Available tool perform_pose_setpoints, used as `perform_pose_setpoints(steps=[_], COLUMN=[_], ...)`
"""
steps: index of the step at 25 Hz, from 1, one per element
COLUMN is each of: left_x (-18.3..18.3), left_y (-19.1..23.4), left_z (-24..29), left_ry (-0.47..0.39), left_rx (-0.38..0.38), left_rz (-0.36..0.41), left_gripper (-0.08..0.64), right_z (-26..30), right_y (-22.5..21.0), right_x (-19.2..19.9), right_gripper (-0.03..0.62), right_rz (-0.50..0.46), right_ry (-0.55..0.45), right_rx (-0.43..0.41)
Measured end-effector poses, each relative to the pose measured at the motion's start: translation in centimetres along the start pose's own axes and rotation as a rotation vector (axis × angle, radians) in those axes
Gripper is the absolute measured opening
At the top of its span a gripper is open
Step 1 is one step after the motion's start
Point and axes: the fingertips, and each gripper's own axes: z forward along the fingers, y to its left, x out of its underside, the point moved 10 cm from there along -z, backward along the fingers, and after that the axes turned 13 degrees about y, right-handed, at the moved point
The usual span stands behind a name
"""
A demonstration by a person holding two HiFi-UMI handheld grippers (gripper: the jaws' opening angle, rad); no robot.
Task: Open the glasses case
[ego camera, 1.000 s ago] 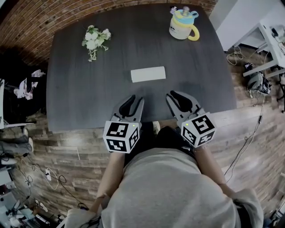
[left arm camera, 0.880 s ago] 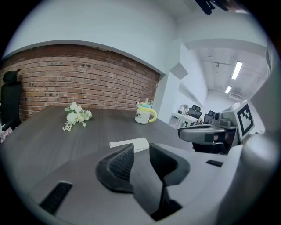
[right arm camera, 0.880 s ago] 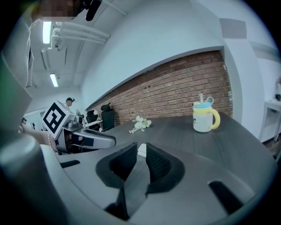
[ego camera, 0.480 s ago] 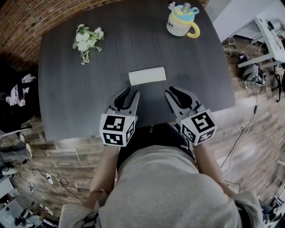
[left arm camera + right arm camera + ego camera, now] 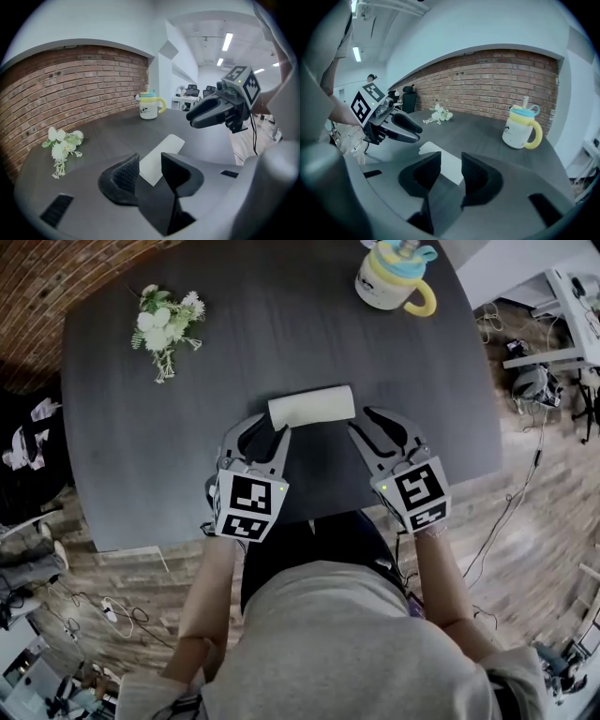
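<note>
Now both sets of tongs are opening, jaws partly apart, pads pressing on nothing. The left tongs (image 5: 265, 430) point at the left end of the white glasses case (image 5: 311, 407), the right tongs (image 5: 364, 424) sit just beside its right end; the case lies flat on the dark tabletop (image 5: 169, 456) just ahead of both

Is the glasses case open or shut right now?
Shut: the glasses case lies flat on the table as one closed white block, no lid raised in any view.
</note>
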Motion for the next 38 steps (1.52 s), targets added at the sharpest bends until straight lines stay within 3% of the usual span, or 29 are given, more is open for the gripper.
perform_pose_setpoints(steps=[4, 9, 13, 19, 21, 32, 38], left_x=[0.5, 0.9, 1.0, 1.9, 2.1, 1.5, 0.0], left_y=[-0.3, 0.5, 0.7, 0.6, 0.7, 1.4, 2.0], left_z=[2.8, 4.4, 4.6, 4.5, 4.7, 4.0, 3.8], left_ry=[0.077, 0.121, 0.126, 0.148, 0.152, 0.088, 0.028], left_rx=[0.041, 0.017, 0.025, 0.005, 0.003, 0.015, 0.024], left_rz=[0.083, 0.12, 0.119, 0.157, 0.143, 0.077, 0.118], left_gripper=[0.246, 0.25, 0.253, 0.253, 0.252, 0.238, 0.135], right_z=[2.2, 4.2, 5.4, 6.7, 6.8, 6.1, 5.9], right_y=[-0.3, -0.3, -0.4, -0.5, -0.6, -0.6, -1.1], right_x=[0.1, 0.9, 1.9, 2.6, 2.7, 1.7, -0.2], right_gripper=[0.168, 0.243, 0.262, 0.253, 0.215, 0.216, 0.163], right_rz=[-0.006, -0.058, -0.079, -0.102, -0.104, -0.091, -0.135], right_ry=[0.044, 0.104, 0.156, 0.188, 0.189, 0.155, 0.106], right_rx=[-0.043, -0.034, -0.034, -0.009, 0.001, 0.046, 0.055])
